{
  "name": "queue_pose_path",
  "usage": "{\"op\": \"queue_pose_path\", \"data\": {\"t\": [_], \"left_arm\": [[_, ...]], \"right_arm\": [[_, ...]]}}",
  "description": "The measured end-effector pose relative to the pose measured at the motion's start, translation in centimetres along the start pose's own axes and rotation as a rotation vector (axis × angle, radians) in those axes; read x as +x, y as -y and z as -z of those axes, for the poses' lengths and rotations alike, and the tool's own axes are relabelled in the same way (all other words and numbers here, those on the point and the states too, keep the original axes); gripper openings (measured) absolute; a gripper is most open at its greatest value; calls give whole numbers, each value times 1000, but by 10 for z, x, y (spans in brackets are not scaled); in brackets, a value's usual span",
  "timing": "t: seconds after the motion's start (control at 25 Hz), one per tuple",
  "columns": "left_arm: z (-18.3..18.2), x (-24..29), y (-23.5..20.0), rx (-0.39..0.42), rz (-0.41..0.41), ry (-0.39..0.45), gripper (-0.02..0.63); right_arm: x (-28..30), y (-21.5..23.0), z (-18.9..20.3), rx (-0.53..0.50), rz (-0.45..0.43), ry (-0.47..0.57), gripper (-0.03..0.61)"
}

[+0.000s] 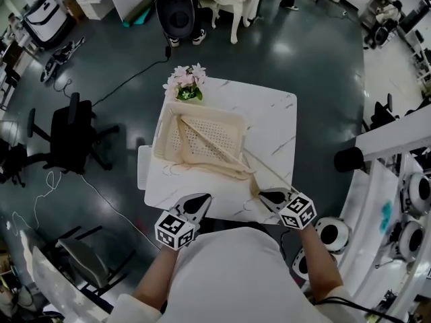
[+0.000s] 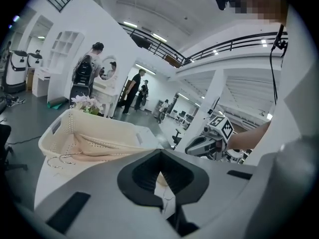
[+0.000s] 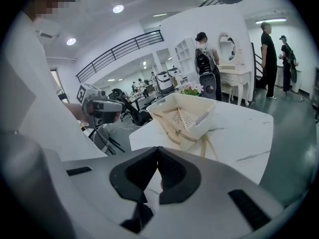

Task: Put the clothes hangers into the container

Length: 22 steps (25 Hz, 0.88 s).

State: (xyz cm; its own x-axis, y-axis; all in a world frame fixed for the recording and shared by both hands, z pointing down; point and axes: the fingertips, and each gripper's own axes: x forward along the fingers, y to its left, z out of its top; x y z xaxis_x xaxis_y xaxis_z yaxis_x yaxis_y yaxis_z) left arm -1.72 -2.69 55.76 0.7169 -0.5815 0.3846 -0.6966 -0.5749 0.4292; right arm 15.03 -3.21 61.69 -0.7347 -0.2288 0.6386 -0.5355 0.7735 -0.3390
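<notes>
A cream perforated basket [image 1: 168, 130] stands on the white marble table [image 1: 269, 123]. Several pale wooden hangers [image 1: 214, 147] lie in it. Some of them stick out over its near rim, and one long arm reaches toward my right gripper [image 1: 266, 195]. That gripper is shut and empty at the table's near edge, a little short of the hangers [image 3: 175, 128]. My left gripper [image 1: 201, 199] hovers beside it, also at the near edge, with its jaws together and nothing in them. From the left gripper view a wire hook [image 2: 62, 158] rests on the table in front of the basket [image 2: 60, 128].
A pot of pink flowers [image 1: 187, 83] stands behind the basket at the far table edge. A black office chair [image 1: 74, 130] is on the floor to the left. A black stool [image 1: 349, 159] and a white bench [image 1: 397, 136] are to the right.
</notes>
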Motion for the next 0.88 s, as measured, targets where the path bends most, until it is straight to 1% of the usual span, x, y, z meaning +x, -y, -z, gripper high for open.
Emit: {"op": "queue_pose_path", "data": {"t": [0.24, 0.36, 0.52, 0.64, 0.72, 0.8, 0.88], "left_arm": [[-6, 11, 27, 44, 76, 3, 8], [-6, 15, 33, 50, 77, 7, 8], [-3, 20, 38, 41, 66, 2, 8], [1, 23, 42, 32, 61, -4, 8], [5, 26, 44, 27, 60, -13, 8], [11, 29, 44, 24, 54, -30, 8], [17, 32, 44, 21, 45, -46, 8]], "right_arm": [[-13, 1, 6, 7, 14, 16, 18], [-17, 0, 10, 6, 14, 17, 18], [-23, 1, 18, -14, 45, 4, 20], [-27, -1, 26, -26, 49, -11, 20], [-30, 6, 35, -32, 79, -42, 20], [-32, 18, 50, -63, 136, -107, 21], [-34, 28, 66, -80, 164, -165, 21]]}}
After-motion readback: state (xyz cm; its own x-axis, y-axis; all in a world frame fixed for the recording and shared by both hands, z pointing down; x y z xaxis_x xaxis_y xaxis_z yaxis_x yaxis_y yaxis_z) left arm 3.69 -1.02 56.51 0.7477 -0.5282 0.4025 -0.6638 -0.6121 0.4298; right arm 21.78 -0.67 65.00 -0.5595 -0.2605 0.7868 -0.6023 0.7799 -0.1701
